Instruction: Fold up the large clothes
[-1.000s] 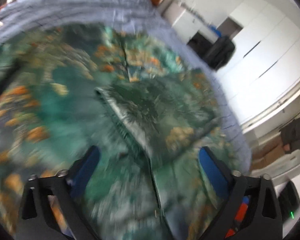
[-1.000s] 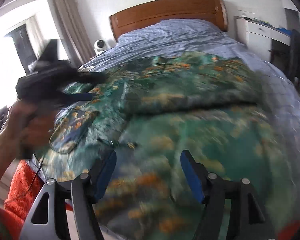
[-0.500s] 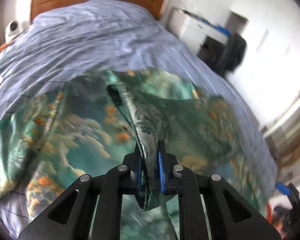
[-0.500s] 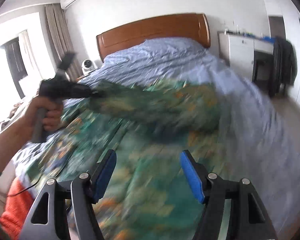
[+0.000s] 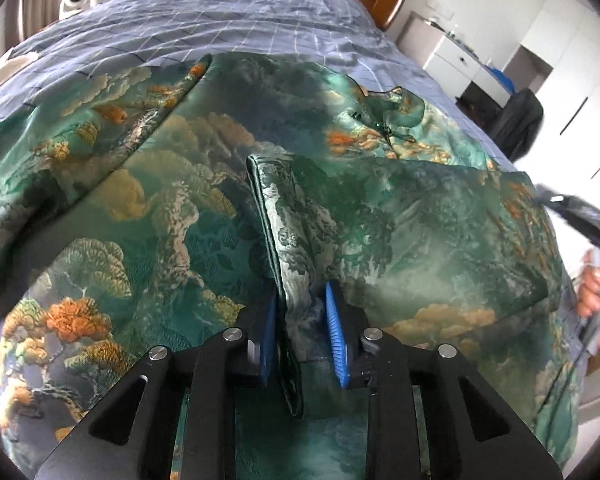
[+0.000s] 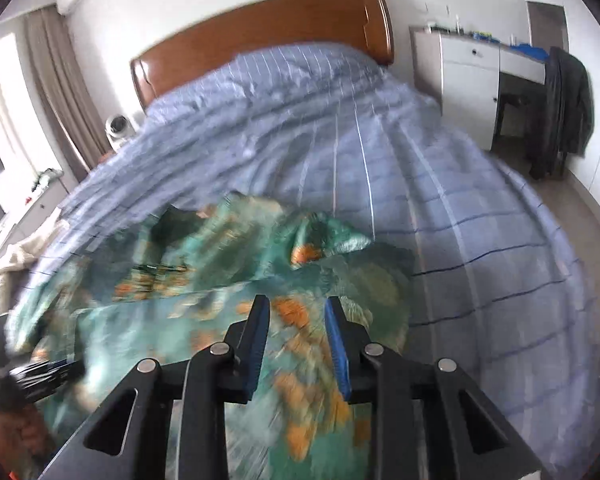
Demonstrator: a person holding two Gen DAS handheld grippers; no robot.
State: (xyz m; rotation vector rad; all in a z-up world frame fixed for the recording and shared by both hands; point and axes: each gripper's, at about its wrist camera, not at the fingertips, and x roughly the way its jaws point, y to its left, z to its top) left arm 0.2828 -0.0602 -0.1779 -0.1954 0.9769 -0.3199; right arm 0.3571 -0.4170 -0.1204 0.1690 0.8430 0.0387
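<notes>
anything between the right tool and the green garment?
Nothing visible. The right tool hangs just above the green patterned garment on the bed, with only its fabric showing between the blue pads. The frame is too blurred to tell whether they touch it.

Left gripper (image 5: pixel 302 328) jaws just opening; right gripper (image 6: pixel 296 344) jaws closing, seemingly empty.

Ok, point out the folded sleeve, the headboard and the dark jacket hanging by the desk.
folded sleeve (image 5: pixel 400 216), left wrist view, on the middle of the folded layer.
headboard (image 6: pixel 260 36), right wrist view, on its wooden face.
dark jacket (image 6: pixel 564 112), right wrist view, on the hanging cloth.
</notes>
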